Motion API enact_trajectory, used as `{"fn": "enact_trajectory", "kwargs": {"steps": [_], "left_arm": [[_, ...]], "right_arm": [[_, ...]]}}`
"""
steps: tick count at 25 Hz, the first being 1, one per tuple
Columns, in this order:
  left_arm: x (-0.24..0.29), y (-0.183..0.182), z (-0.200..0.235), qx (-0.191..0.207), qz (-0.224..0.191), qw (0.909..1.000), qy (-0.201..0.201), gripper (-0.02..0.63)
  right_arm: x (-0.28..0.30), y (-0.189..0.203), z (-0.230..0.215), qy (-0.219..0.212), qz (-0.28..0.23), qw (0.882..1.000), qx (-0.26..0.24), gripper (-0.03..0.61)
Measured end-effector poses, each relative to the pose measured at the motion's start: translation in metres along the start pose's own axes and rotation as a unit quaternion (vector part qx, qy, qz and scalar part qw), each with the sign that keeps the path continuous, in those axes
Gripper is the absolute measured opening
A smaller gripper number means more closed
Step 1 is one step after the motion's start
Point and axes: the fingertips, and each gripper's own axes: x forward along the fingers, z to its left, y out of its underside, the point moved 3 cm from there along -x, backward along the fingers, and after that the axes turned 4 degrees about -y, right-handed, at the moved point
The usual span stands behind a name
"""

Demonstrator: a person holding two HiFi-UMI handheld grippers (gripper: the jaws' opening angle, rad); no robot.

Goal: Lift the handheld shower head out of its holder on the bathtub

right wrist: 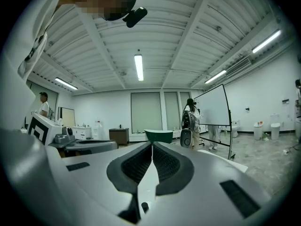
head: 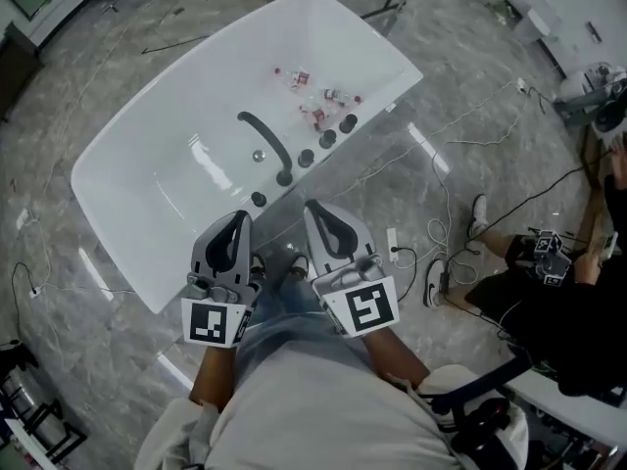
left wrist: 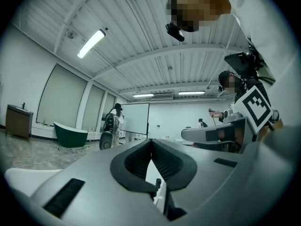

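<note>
Shower head [head: 265,143]: dark, slim and curved. It stands on the near rim of the bathtub [head: 118,164] and arches out over the basin, its foot set in a row of round dark knobs [head: 326,138] along that rim. I take this to be the handheld piece (no hose shows, so I cannot be sure). The finish looks matt black, perhaps metal or coated plastic. I judge it rigid, fairly light, and a little slick on its rounded shaft. The best hold, I think, is across the shaft just above the foot, so that a straight lift does not lever it sideways in the holder.

Bathtub: white, glossy and smooth, a long oval with a broad flat rim. A chrome drain [head: 259,155] sits in its bottom, and a few small bottles [head: 315,101] with red parts lie inside at the far end.

Floor [head: 98,47]: grey veined stone, polished, with loose cables [head: 460,135] across it.

Left gripper [head: 238,221]: grey shell with ribbed black pads, jaws pressed together on nothing.

Right gripper [head: 317,211]: same build, jaws likewise closed and empty. Both grippers hang by the tub's near edge, apart from the shower head.
</note>
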Motion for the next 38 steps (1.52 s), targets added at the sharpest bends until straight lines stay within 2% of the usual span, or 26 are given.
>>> {"fn": "enact_trajectory", "kwargs": {"steps": [3, 7, 11, 13, 18, 21, 26, 27, 29, 33, 38], "left_arm": [[-0.003, 0.023, 0.027, -0.008, 0.015, 0.9998, -0.006, 0.012], [-0.01, 0.046, 0.051, -0.023, 0.016, 0.9996, -0.001, 0.012], [-0.01, 0.053, 0.068, -0.029, 0.017, 0.9993, 0.016, 0.014], [-0.012, 0.065, 0.074, -0.034, 0.024, 0.9989, 0.02, 0.012], [-0.019, 0.08, 0.083, -0.03, 0.008, 0.9988, 0.037, 0.014], [-0.021, 0.102, 0.097, -0.031, 0.039, 0.9979, 0.04, 0.014], [-0.021, 0.189, 0.126, -0.01, 0.072, 0.9965, 0.04, 0.015], [-0.02, 0.212, 0.13, -0.007, 0.085, 0.9953, 0.046, 0.031], [-0.012, 0.258, 0.134, 0.002, 0.111, 0.9919, 0.063, 0.171], [0.017, 0.35, 0.125, 0.027, 0.165, 0.9814, 0.094, 0.224], [0.062, 0.442, 0.124, 0.035, 0.208, 0.9729, 0.096, 0.272]], "right_arm": [[0.023, 0.017, 0.012, 0.005, 0.009, 1.0, -0.001, 0.018], [0.048, 0.038, 0.032, 0.007, 0.007, 1.0, -0.005, 0.018], [0.068, 0.035, 0.049, 0.016, -0.004, 1.0, -0.014, 0.018], [0.071, 0.04, 0.054, 0.024, -0.003, 1.0, -0.017, 0.018], [0.061, 0.051, 0.068, 0.054, 0.008, 0.998, 0.004, 0.018], [0.061, 0.055, 0.08, 0.067, 0.024, 0.997, 0.007, 0.018], [0.068, 0.096, 0.092, 0.086, 0.039, 0.996, 0.003, 0.018], [0.07, 0.105, 0.093, 0.089, 0.042, 0.995, 0.005, 0.018], [0.074, 0.123, 0.094, 0.092, 0.048, 0.994, 0.011, 0.018], [0.08, 0.16, 0.089, 0.098, 0.061, 0.993, 0.024, 0.018], [0.087, 0.206, 0.069, 0.107, 0.081, 0.991, 0.025, 0.018]]}}
